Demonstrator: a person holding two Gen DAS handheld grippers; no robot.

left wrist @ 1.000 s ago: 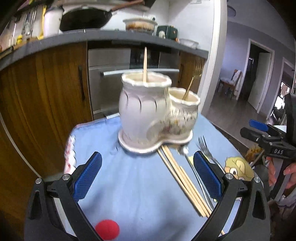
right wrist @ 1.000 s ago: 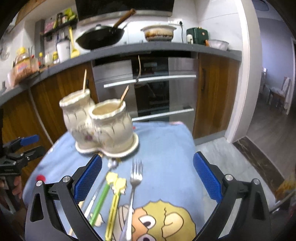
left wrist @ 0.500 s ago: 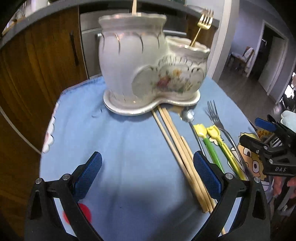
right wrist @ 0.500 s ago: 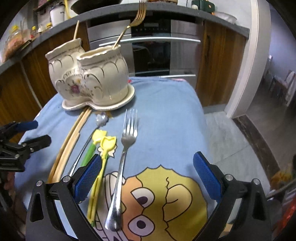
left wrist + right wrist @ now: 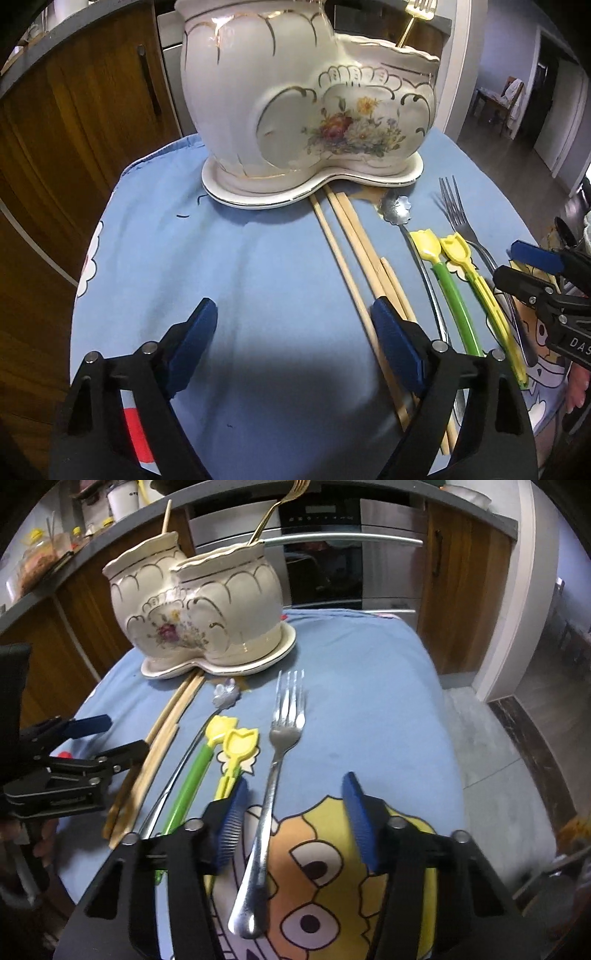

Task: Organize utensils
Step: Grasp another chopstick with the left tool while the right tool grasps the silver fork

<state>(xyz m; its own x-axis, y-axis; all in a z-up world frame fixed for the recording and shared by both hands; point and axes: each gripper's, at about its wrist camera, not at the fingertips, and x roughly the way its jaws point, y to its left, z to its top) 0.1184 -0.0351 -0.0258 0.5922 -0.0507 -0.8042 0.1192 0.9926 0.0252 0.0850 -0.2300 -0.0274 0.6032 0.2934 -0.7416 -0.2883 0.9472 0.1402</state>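
— Looking through the left wrist view first: the left gripper (image 5: 291, 332) is closing, nothing pressed between its pads yet. Its right pad sits over the wooden chopsticks (image 5: 354, 258), which lie on the blue cloth (image 5: 221, 258) with their tips under the ceramic holder (image 5: 310, 110).

— So it's going for a chopstick?

— Probably — though the pad hides the contact. It needs to straddle just one and pinch.

— And the right wrist view?

— The right gripper (image 5: 291, 812) is closing around the steel fork (image 5: 273, 786), whose handle lies between the pads, not yet gripped. Next comes a firm pinch, then a lift to the holder's smaller pot, where a gold fork (image 5: 273, 509) already stands.

— Anything in the way?

— The yellow scoops (image 5: 236, 746) and green handle (image 5: 188, 782) lie just beside the fork; the left pad could catch them.
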